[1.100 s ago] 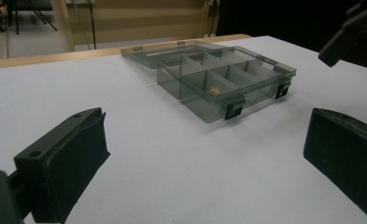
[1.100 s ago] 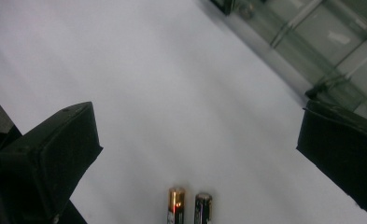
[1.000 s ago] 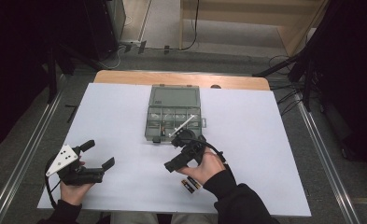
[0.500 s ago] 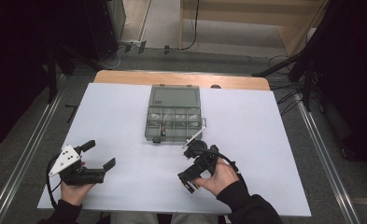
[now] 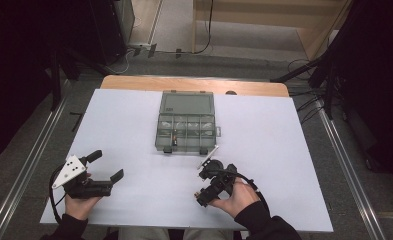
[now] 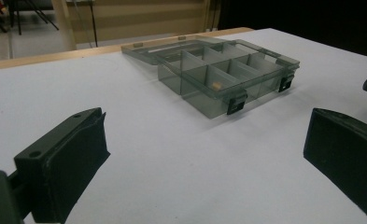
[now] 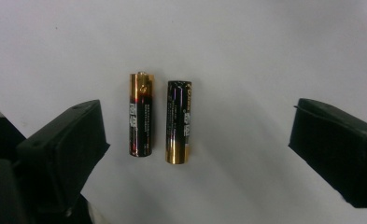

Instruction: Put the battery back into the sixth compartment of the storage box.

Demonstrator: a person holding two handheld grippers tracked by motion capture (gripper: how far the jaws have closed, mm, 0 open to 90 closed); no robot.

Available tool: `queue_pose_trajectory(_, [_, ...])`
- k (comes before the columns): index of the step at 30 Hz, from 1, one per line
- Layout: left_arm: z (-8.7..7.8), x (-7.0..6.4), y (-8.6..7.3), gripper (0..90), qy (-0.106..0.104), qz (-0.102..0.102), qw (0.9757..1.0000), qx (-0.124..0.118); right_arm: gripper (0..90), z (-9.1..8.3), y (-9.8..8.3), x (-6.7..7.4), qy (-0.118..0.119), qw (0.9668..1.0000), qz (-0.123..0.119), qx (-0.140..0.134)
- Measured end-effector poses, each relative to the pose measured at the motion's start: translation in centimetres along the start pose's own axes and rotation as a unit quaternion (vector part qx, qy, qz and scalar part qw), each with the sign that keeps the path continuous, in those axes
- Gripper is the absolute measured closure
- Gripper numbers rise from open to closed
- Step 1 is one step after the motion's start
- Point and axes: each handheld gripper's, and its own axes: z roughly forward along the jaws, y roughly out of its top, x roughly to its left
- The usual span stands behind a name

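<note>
Two gold-and-black AA batteries lie side by side on the white sheet, one [image 7: 140, 114] to the left of the other [image 7: 179, 122]. My right gripper [image 7: 195, 135] points down over them. Its jaws have just been closing a little, but they still stand wide, with both batteries between them and untouched. In the high view that right gripper [image 5: 206, 190] is at the front of the table, right of centre. My left gripper [image 5: 107, 165] rests open at the front left, holding nothing, and it faces the box [image 6: 246, 77] across the sheet.
A smoky clear compartment box [image 5: 184, 148] stands at mid-table, its lid [image 5: 188, 102] laid open toward the far side. One compartment holds a small battery [image 5: 174, 137]. The white sheet [image 5: 284, 150] covers the table, and a wooden edge [image 5: 194, 84] shows behind it.
My right hand has drawn back from the box toward the front edge and sunk lower over the batteries. The left gripper has kept still.
</note>
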Motion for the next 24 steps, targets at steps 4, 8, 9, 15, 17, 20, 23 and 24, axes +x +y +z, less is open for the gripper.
queue_pose_trajectory(4, [0.0, 0.0, 0.0, 0.0, -0.001, 0.000, 1.0000, 0.000, 14.2, 0.4, -0.1, 0.0, -0.008, 0.9999, 0.001, 0.013])
queue_pose_trajectory(8, [0.0, 0.0, 0.0, 0.0, 0.000, 0.000, 1.0000, 0.001, 18.7, 0.5, 0.0, 0.0, -0.008, 0.9999, -0.002, 0.014])
queue_pose_trajectory(9, [0.0, 0.0, 0.0, 0.0, 0.000, 0.000, 1.0000, 0.001, 20.9, 0.6, 0.0, 0.1, -0.009, 0.9998, -0.003, 0.015])
queue_pose_trajectory(15, [0.1, 0.0, 0.0, 0.0, 0.000, 0.002, 1.0000, 0.002, 28.1, 0.8, 0.0, 0.1, -0.015, 0.9995, -0.001, 0.028])
queue_pose_trajectory(17, [0.1, -0.1, 0.0, 0.0, 0.000, 0.001, 1.0000, 0.002, 30.0, 0.9, 0.0, 0.1, -0.015, 0.9994, 0.001, 0.031])
queue_pose_trajectory(20, [0.1, 0.0, 0.0, 0.0, 0.000, 0.002, 1.0000, 0.003, 35.0, 1.1, 0.0, 0.3, -0.017, 0.9993, 0.001, 0.032])
queue_pose_trajectory(23, [0.1, 0.0, 0.0, 0.0, 0.000, 0.002, 1.0000, 0.004, 42.9, 1.3, 0.0, 0.5, -0.024, 0.9988, -0.002, 0.043])
queue_pose_trajectory(24, [0.1, 0.0, 0.0, 0.0, -0.001, 0.002, 1.0000, 0.004, 45.3, 1.4, 0.0, 0.6, -0.025, 0.9986, -0.002, 0.046])
